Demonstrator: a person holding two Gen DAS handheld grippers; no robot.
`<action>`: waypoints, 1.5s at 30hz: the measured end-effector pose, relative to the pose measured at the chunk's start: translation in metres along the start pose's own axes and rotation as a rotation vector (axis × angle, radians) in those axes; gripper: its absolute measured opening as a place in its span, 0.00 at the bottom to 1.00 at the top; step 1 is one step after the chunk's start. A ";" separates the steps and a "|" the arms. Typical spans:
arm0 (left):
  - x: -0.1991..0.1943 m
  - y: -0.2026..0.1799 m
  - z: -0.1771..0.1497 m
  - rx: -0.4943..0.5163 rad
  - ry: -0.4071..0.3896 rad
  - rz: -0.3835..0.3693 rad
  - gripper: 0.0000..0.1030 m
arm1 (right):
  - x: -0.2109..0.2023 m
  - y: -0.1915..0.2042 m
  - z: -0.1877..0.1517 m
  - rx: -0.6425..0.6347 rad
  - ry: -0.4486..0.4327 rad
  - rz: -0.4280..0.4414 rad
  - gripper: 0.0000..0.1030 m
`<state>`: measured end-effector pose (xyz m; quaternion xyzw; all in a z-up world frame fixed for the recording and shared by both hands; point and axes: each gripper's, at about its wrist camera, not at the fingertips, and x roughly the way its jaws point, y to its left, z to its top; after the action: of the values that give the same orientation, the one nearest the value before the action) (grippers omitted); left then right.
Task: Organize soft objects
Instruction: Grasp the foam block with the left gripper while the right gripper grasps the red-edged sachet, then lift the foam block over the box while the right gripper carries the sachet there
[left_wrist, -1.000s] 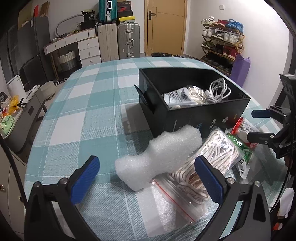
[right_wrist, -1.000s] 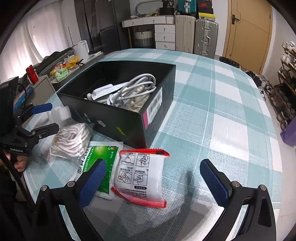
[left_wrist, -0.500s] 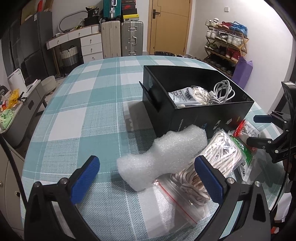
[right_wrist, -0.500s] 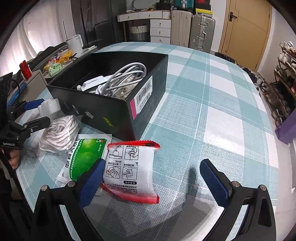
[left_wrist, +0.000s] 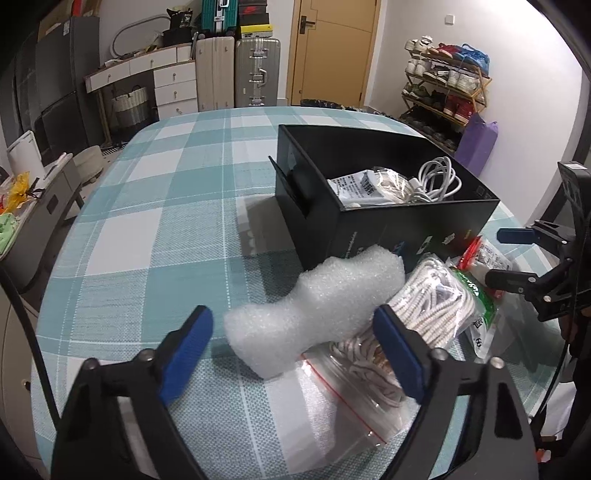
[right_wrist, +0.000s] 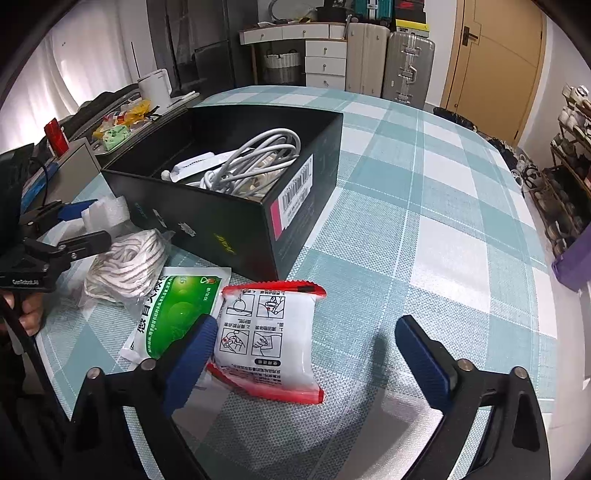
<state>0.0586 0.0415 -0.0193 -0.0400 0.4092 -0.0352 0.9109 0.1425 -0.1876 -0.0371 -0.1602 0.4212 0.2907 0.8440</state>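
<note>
A black box (left_wrist: 373, 236) (right_wrist: 236, 229) stands on the checked table and holds white cables (right_wrist: 255, 162) and a white packet (left_wrist: 360, 186). In front of it lie a white foam piece (left_wrist: 317, 306), a clear bag of white rope (left_wrist: 424, 306) (right_wrist: 125, 262), a green-and-white pouch (right_wrist: 177, 314) and a red-edged white pouch (right_wrist: 266, 336). My left gripper (left_wrist: 295, 354) is open, its fingers either side of the foam's near end. My right gripper (right_wrist: 306, 354) is open just above the red-edged pouch, which lies by the left finger.
The table (left_wrist: 155, 206) has a rounded edge close on my side. Suitcases (left_wrist: 236, 70), drawers, a door and a shoe rack (left_wrist: 443, 85) stand beyond the table. A side unit with small items (right_wrist: 110, 129) is to the left in the right wrist view.
Both grippers have drawn a little closer to the table items. The red-edged pouch now sits nearer the right gripper's left finger. Both stay open.
</note>
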 end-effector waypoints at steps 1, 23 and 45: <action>0.000 0.000 0.000 0.001 -0.001 -0.007 0.76 | 0.001 0.000 0.000 -0.002 0.001 0.003 0.91; -0.010 -0.005 0.000 0.019 -0.029 -0.043 0.66 | -0.002 0.003 -0.003 -0.033 0.012 0.051 0.48; -0.039 -0.010 0.009 0.036 -0.116 -0.092 0.66 | -0.037 0.015 -0.002 -0.106 -0.065 0.060 0.47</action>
<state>0.0393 0.0355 0.0164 -0.0446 0.3529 -0.0820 0.9310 0.1141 -0.1906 -0.0089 -0.1825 0.3822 0.3429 0.8385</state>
